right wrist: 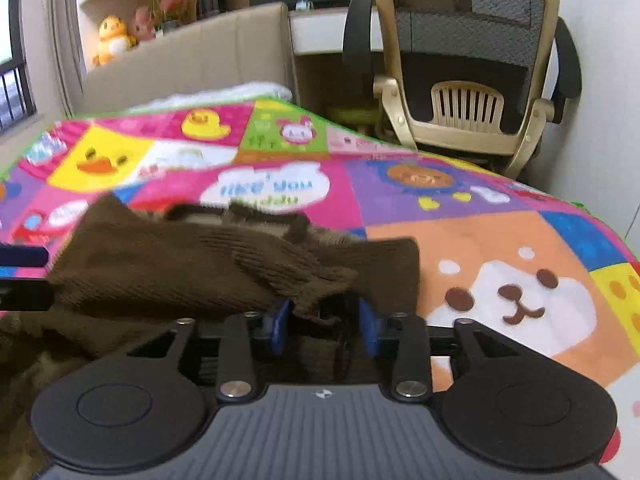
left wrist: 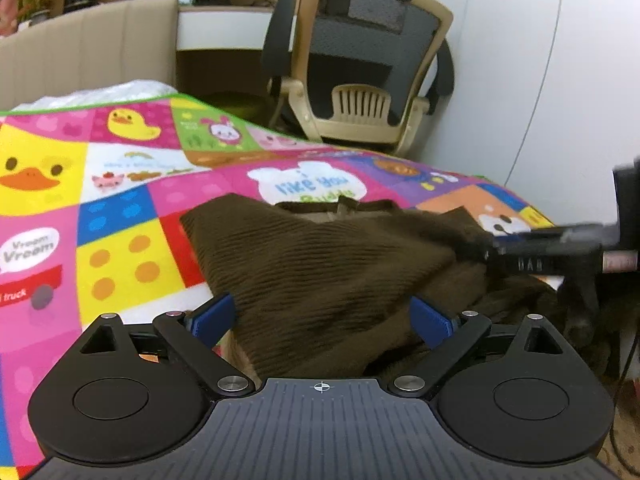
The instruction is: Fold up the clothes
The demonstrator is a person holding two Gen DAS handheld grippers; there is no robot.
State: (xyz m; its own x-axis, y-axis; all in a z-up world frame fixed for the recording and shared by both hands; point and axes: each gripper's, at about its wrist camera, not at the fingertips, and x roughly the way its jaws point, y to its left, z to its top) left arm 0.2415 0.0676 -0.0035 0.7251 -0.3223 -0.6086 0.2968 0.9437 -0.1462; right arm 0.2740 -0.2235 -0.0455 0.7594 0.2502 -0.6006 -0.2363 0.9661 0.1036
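Lying on the bright mat [left wrist: 120, 200], the brown sweater [left wrist: 320, 272] sits between the left gripper's [left wrist: 322, 320] wide jaws; the right gripper [right wrist: 326, 326] stands narrower, no pad visibly pressing cloth.

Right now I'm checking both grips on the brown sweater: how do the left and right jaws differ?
The left gripper stands wide open, the brown sweater lying loose between its jaws. The right gripper is much narrower, a sleeve end bunched between its jaws; pad contact is unclear. Both have blue pads and point across the colourful cartoon blanket.

Cartoon play mat [left wrist: 120, 208], office chair [left wrist: 360, 64], plush duck [right wrist: 110, 38].
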